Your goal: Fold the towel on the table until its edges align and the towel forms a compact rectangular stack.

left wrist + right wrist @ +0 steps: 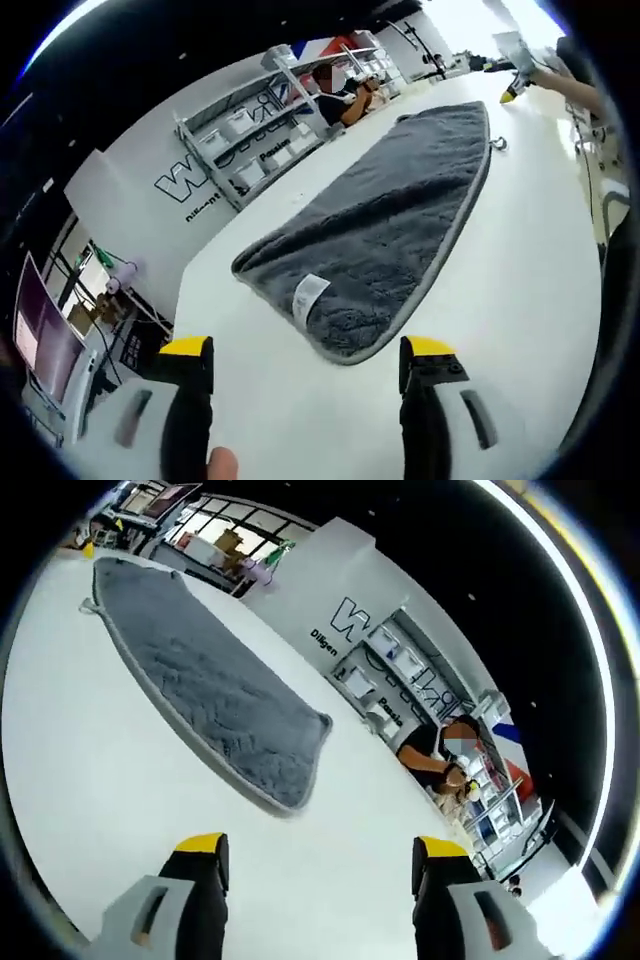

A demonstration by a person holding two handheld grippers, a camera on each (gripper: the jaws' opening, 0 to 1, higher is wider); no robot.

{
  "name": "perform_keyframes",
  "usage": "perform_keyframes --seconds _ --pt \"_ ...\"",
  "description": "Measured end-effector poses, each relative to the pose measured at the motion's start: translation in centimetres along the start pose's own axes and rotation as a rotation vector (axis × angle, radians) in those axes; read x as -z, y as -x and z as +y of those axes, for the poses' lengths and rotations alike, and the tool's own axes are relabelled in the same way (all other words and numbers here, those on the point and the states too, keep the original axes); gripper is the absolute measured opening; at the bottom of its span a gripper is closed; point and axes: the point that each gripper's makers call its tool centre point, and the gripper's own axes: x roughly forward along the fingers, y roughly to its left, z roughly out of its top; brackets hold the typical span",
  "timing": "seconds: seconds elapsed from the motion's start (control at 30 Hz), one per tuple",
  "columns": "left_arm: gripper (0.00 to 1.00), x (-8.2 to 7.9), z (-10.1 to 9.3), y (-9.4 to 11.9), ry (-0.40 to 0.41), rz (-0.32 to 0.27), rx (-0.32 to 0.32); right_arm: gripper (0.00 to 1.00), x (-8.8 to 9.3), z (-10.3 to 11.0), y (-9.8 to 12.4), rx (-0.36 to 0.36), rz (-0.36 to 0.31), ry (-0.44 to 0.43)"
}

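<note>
Looking along the left tool [310, 362], we find its two yellow-tipped jaws standing wide apart with nothing between them, poised above bare white counter [520, 290]. The towel [385, 225] lies flat just ahead — dark grey pile with a lighter grey bound edge, laid out as one long strip running away from the camera. A white label [309, 297] sits on its near end, close to the rounded corner. At the far end a small loop [497, 144] pokes out from the edge. Beyond that end, at the upper right, we note the right tool [512, 88] with a yellow tip; we cannot tell its state from this view.

In the right gripper view, the right tool [320, 855] likewise has its jaws spread, empty, over bare counter [90, 780]. The towel [205, 690] lies ahead and to the left of the jaws, not touched by them; its near corner curls slightly off the surface. A loop [88, 606] shows at its far end.

Past the counter we record a white wall with dark lettering [350, 620], metal shelves [250, 125] holding white boxes, and a seated person [435, 755] beside them. A monitor [40, 335] stands at the left edge of the left gripper view.
</note>
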Motion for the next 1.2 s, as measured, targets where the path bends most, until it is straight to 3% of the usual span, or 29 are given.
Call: perform_keyframes --seconds 0.17,0.4,0.6,0.9,1.2 --pt "0.8 -0.1 0.1 -0.1 0.026 -0.01 0.002 0.74 -0.3 0.0 -0.6 0.002 -0.015 0.027" --pt "0.79 0.0 0.1 0.2 0.055 -0.018 -0.004 0.66 -1.1 -0.2 -2.0 0.043 -0.018 0.22" --pt "0.8 0.0 -0.1 0.5 0.065 -0.021 -0.004 0.61 -1.3 -0.5 -3.8 0.073 -0.008 0.295" --pt "0.8 -0.2 0.0 0.8 0.078 -0.026 -0.007 0.53 -1.6 -1.0 -6.0 0.085 -0.008 0.298" --pt "0.82 -0.2 -0.3 1.0 0.119 -0.039 -0.005 0.33 -1.8 0.6 -6.7 0.045 -0.028 0.342"
